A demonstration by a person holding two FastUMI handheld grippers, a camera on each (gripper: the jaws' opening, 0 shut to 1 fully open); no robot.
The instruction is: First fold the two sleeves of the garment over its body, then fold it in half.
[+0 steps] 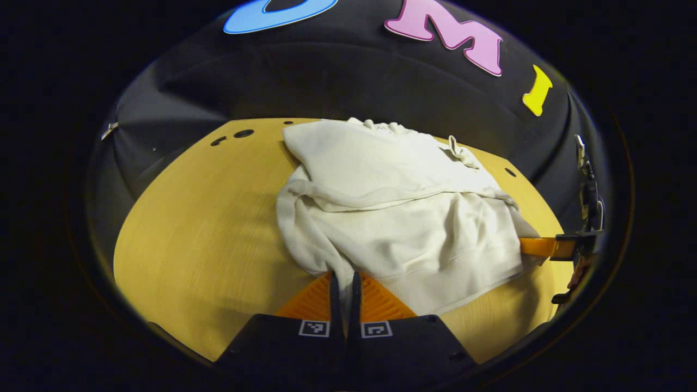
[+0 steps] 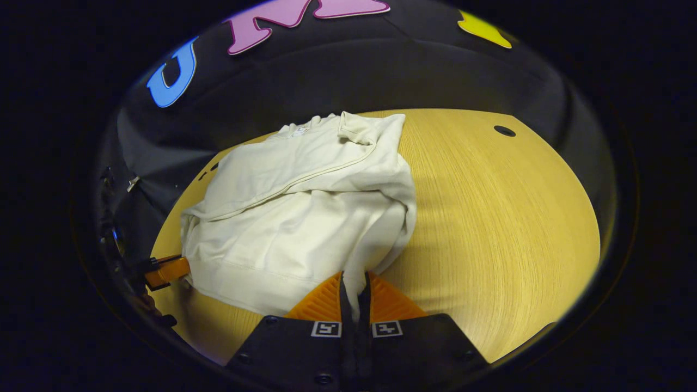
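A cream sweatshirt (image 1: 392,218) lies on the yellow wooden table (image 1: 207,228), both sleeves folded across its body. My left gripper (image 1: 343,286) is shut on the hem at one bottom corner, cloth pinched between its fingers. In the right gripper view the same sweatshirt (image 2: 294,212) spreads to the left, and my right gripper (image 2: 354,288) is shut on the hem at the other bottom corner. Each view catches the other gripper at the garment's far hem corner: the right gripper (image 1: 544,247) at the right edge, the left gripper (image 2: 166,269) at the left edge.
The table (image 2: 490,218) is round-edged with small dark holes (image 2: 504,130) near its far rim. The black booth wall stands close behind the table. Bare tabletop stretches to the left of the garment in the left gripper view and to its right in the right gripper view.
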